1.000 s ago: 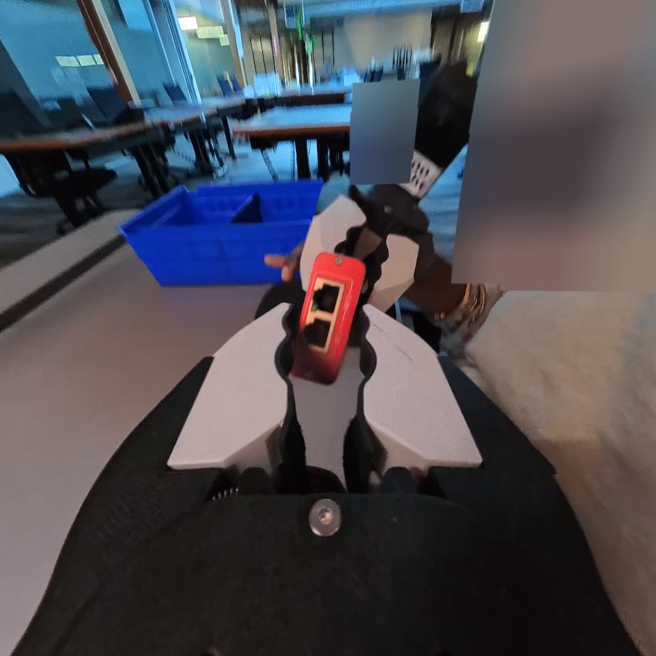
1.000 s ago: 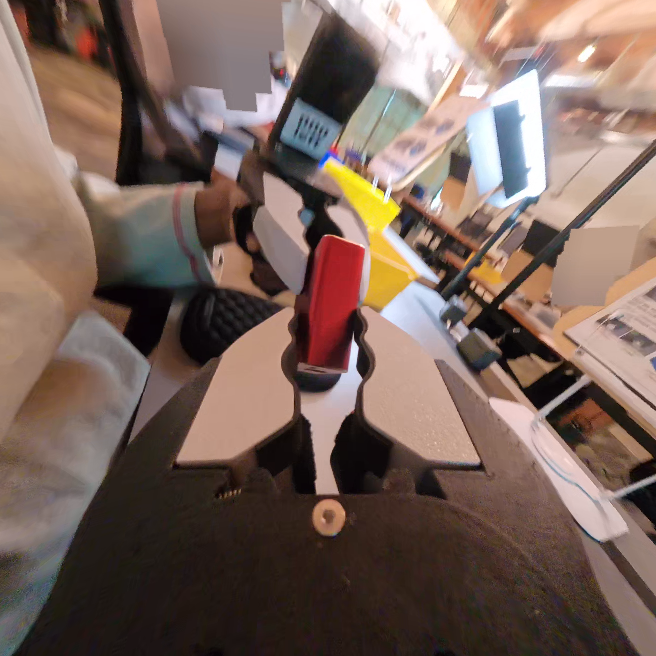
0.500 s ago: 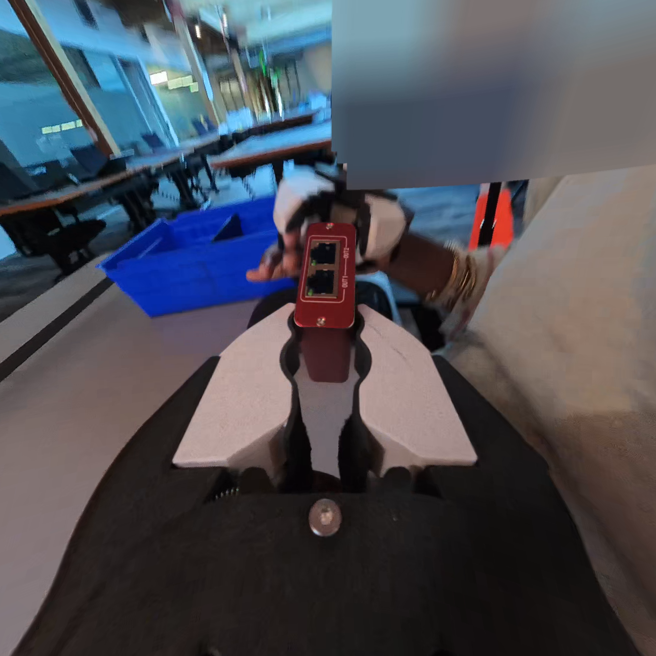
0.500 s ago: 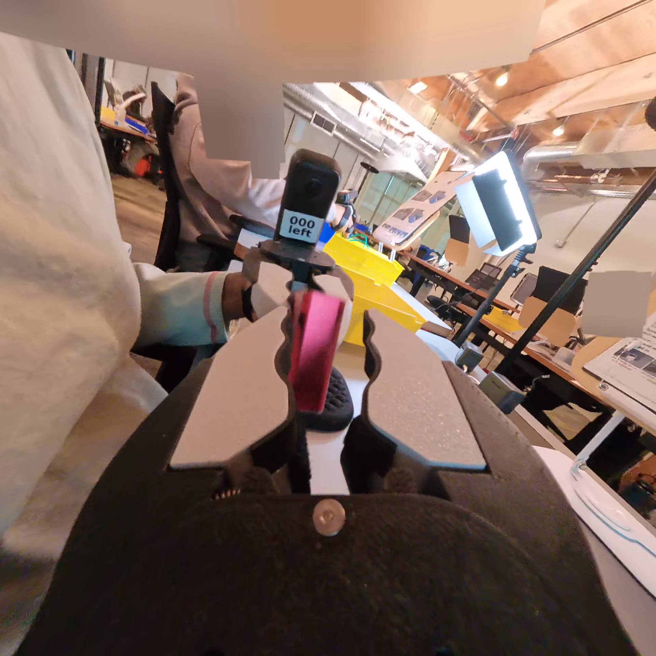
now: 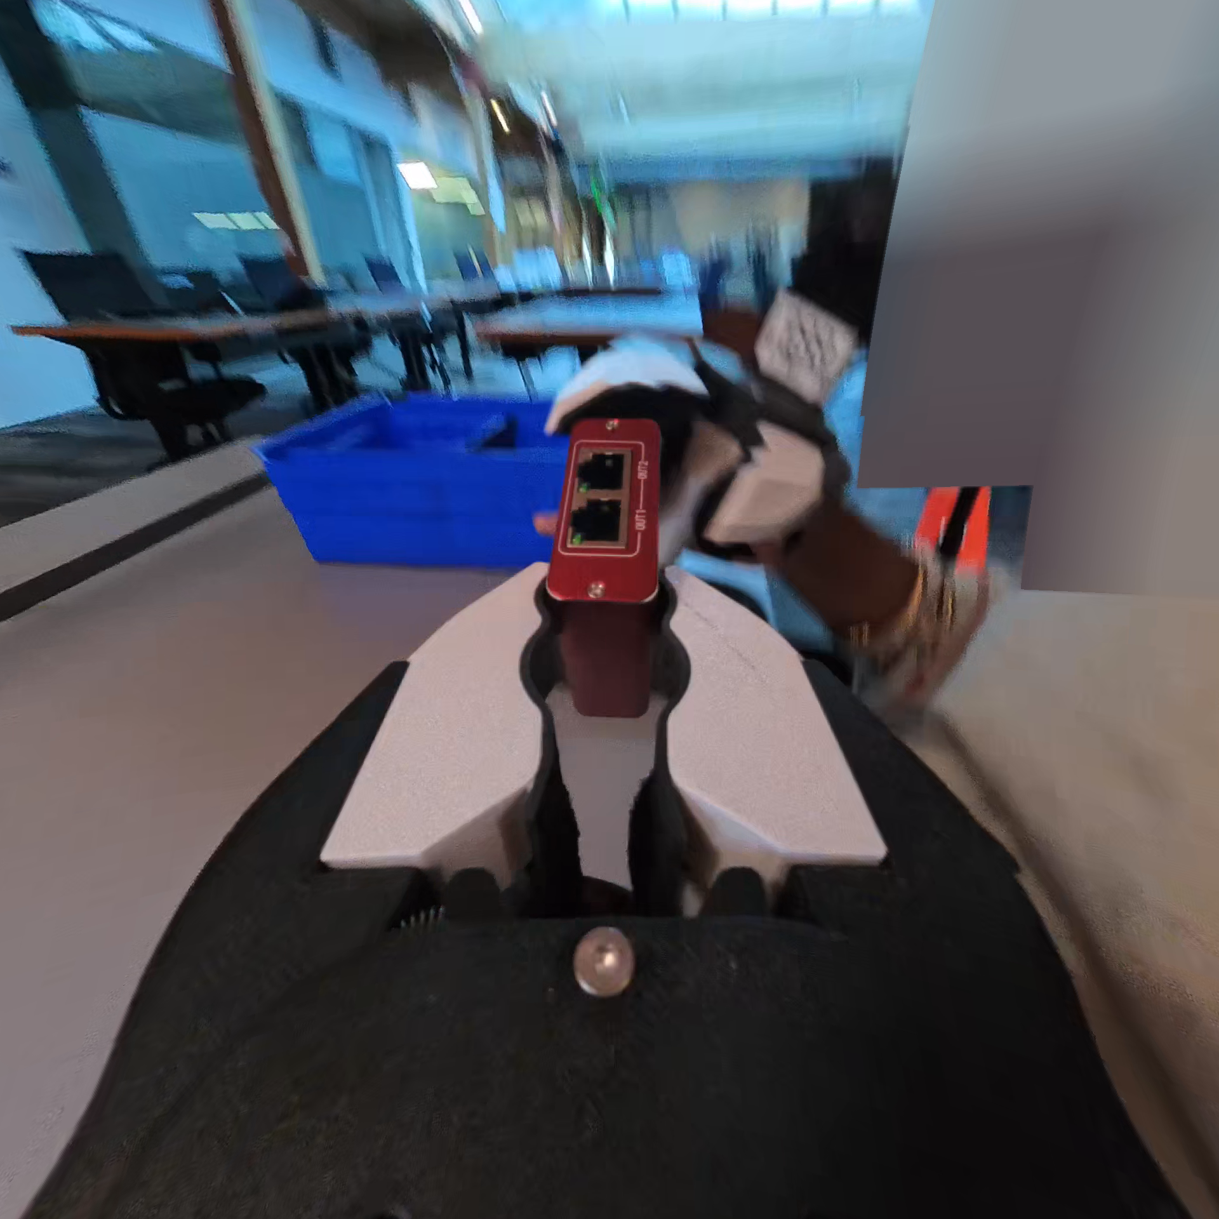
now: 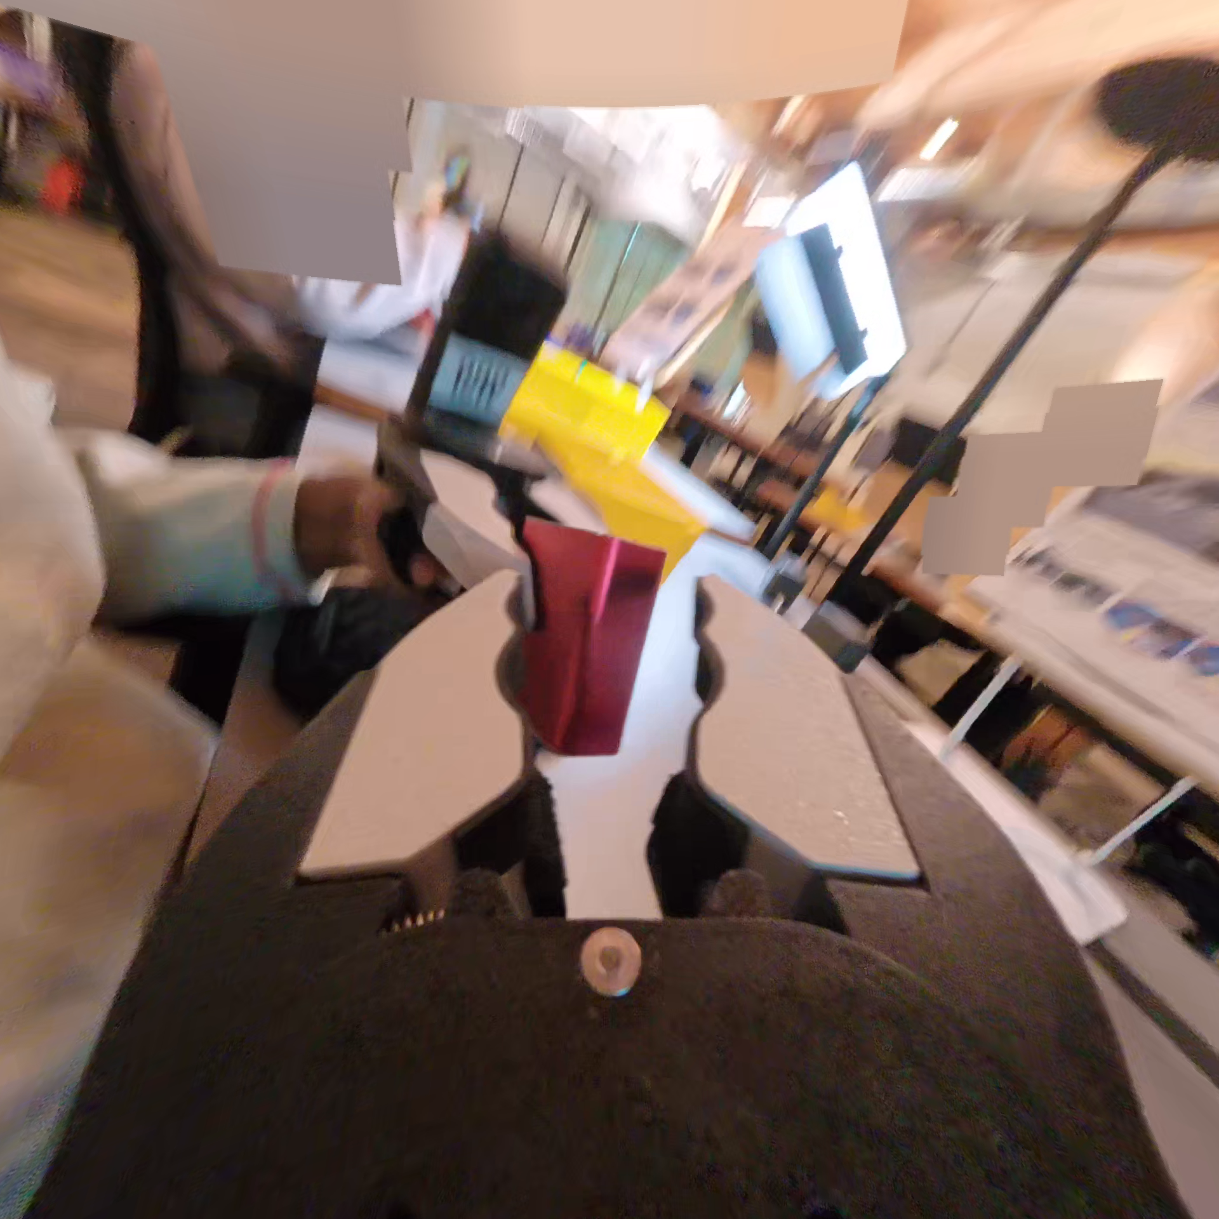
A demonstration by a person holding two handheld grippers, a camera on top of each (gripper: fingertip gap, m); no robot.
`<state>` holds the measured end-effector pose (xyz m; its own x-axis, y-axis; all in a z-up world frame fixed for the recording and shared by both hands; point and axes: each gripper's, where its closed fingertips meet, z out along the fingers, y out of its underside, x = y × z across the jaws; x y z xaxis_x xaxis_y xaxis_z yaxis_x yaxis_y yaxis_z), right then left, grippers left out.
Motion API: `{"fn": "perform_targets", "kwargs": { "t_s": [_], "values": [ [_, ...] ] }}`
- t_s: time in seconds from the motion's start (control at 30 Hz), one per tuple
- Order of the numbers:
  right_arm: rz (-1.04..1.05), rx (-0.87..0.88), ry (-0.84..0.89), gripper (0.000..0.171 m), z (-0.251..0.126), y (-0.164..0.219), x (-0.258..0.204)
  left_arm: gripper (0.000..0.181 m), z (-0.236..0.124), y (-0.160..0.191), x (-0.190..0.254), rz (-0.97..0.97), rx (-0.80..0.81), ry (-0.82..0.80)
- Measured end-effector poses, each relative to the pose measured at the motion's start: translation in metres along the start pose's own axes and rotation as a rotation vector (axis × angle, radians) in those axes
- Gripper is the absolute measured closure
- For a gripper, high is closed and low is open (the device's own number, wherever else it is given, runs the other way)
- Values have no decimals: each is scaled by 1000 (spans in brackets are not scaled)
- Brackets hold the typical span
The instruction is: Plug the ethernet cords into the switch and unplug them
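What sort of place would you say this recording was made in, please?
Probably a shared office or lab workspace. The left wrist view shows rows of long desks with dark chairs and a blue plastic bin; the right wrist view shows yellow bins, a light panel on a stand and more tables.

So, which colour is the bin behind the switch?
Blue bin, clearest in the left wrist view.

Glass walls (image 5: 165, 198), dark desks (image 5: 198, 330), bright light panel (image 6: 831, 277).
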<state>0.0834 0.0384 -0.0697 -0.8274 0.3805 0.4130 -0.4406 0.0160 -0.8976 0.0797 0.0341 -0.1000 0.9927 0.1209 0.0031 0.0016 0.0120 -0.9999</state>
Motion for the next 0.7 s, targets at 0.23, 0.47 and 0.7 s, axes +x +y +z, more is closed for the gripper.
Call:
{"fn": "perform_targets", "kwargs": {
  "t_s": [0.23, 0.47, 0.7],
  "values": [
    [-164, 67, 182, 51, 14, -9, 13, 154, -9, -45, -35, -762, 627, 34],
    [508, 322, 121, 80, 13, -20, 26, 154, -19, -63, -20, -744, 867, 184],
    [430, 155, 114, 135, 20, -10, 14, 154, -12, -53, -18, -701, 836, 164]
  ]
}}
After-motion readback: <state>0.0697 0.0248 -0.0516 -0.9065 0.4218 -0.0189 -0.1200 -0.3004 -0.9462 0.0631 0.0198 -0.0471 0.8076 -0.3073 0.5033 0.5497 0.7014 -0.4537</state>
